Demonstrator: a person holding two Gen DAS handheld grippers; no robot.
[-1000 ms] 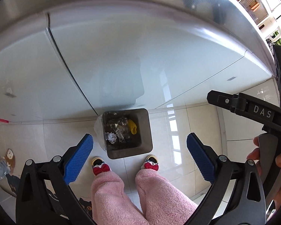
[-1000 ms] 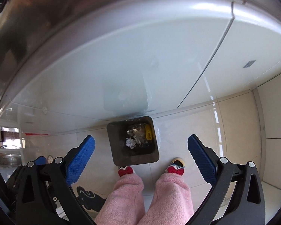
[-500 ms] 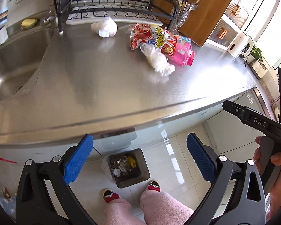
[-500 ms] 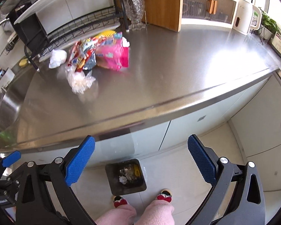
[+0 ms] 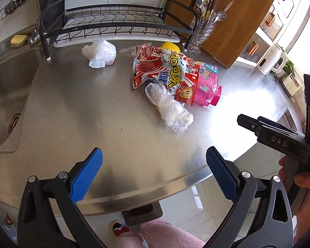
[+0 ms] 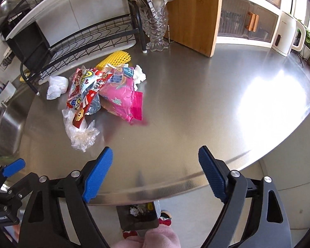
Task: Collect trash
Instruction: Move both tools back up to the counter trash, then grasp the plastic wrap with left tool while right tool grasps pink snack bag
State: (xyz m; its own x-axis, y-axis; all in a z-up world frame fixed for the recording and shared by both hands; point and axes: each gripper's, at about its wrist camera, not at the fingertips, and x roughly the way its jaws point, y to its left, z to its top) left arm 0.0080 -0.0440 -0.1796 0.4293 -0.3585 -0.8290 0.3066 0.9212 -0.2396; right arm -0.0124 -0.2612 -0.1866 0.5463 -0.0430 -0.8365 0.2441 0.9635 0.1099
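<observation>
Trash lies in a pile on the steel counter [image 5: 97, 111]: a red snack wrapper [image 5: 155, 66], a pink packet [image 5: 208, 86], a clear crumpled plastic bag [image 5: 171, 109], a white crumpled bag [image 5: 100, 54] and a yellow foam net [image 6: 115, 59]. The pile also shows in the right wrist view, with the pink packet [image 6: 124, 95] and clear bag [image 6: 80, 134]. My left gripper [image 5: 155, 169] is open and empty over the counter's front edge. My right gripper [image 6: 155, 165] is open and empty, just right of the clear bag. A dark trash bin [image 6: 137, 215] stands on the floor below.
A black dish rack [image 5: 113, 24] and a glass utensil holder [image 6: 154, 26] stand at the back. A sink [image 5: 4, 95] lies at the left. A wooden board [image 6: 194, 12] and a white kettle [image 6: 287, 35] are at the back right.
Both grippers have tilted up from looking down at the floor bin to facing the counter top and the trash pile. Both stay open and empty.
</observation>
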